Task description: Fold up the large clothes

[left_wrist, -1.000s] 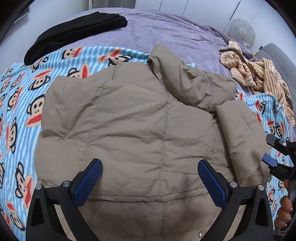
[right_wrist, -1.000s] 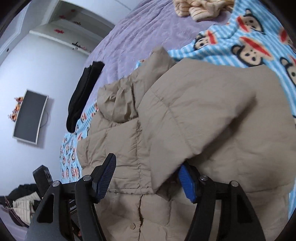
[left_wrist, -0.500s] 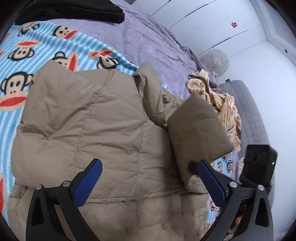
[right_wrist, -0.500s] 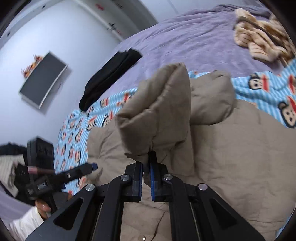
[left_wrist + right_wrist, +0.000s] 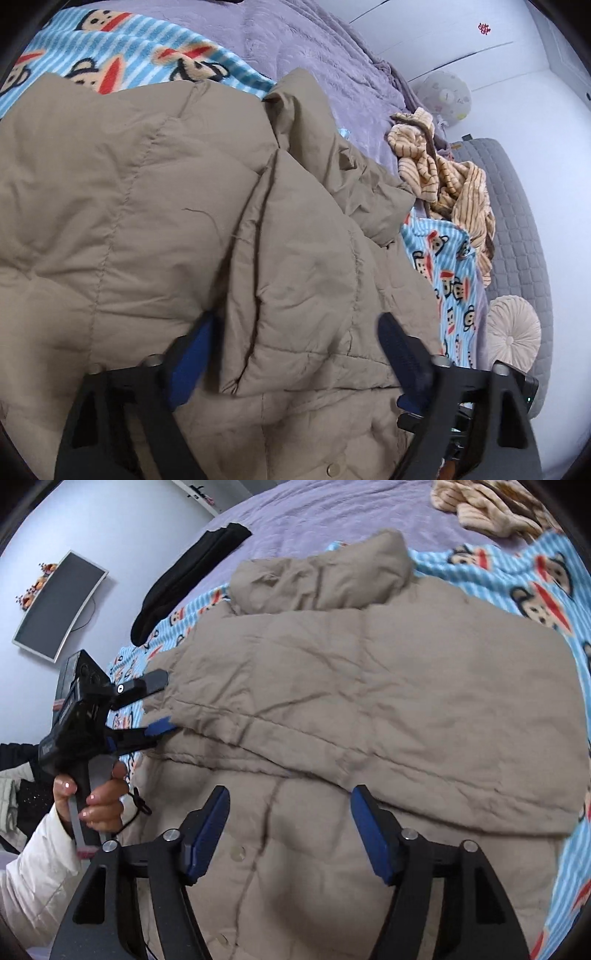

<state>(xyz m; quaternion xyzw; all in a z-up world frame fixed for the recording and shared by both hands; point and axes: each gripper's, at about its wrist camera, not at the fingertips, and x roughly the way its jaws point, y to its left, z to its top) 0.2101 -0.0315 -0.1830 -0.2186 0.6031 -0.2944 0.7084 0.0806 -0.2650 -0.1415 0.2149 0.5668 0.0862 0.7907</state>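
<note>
R gripper (image 5: 290,830) sits nearest the camera w/ jaws spread wide, hovering just above the lower front of the tan puffer jacket (image 5: 369,686), gripping nothing; snap buttons and the front placket run between its fingers. L gripper (image 5: 295,354) is likewise spread apart, w/ the folded-in sleeve (image 5: 303,258) lying between its pads but not pinched; in the R view it comes in from the jacket's left edge, fingers either side of that sleeve's end. Jacket lies flat on the monkey-print blanket (image 5: 535,590), front up, long axis running away from both grippers: hem near, collar/hood (image 5: 325,579) far. Key relation, as I judge it: the hem is the near end and both grippers are already at it, R one more central, so a hem-to-collar fold would go straight away from them; the other sleeve looks not yet tucked, can't be sure. Farther off: black garment (image 5: 184,579) on the purple bedspread (image 5: 332,513), striped tan clothing (image 5: 443,177) far right, wall monitor (image 5: 59,605) beyond. No readable brand or label; a small red mark on the wall is illegible.
</note>
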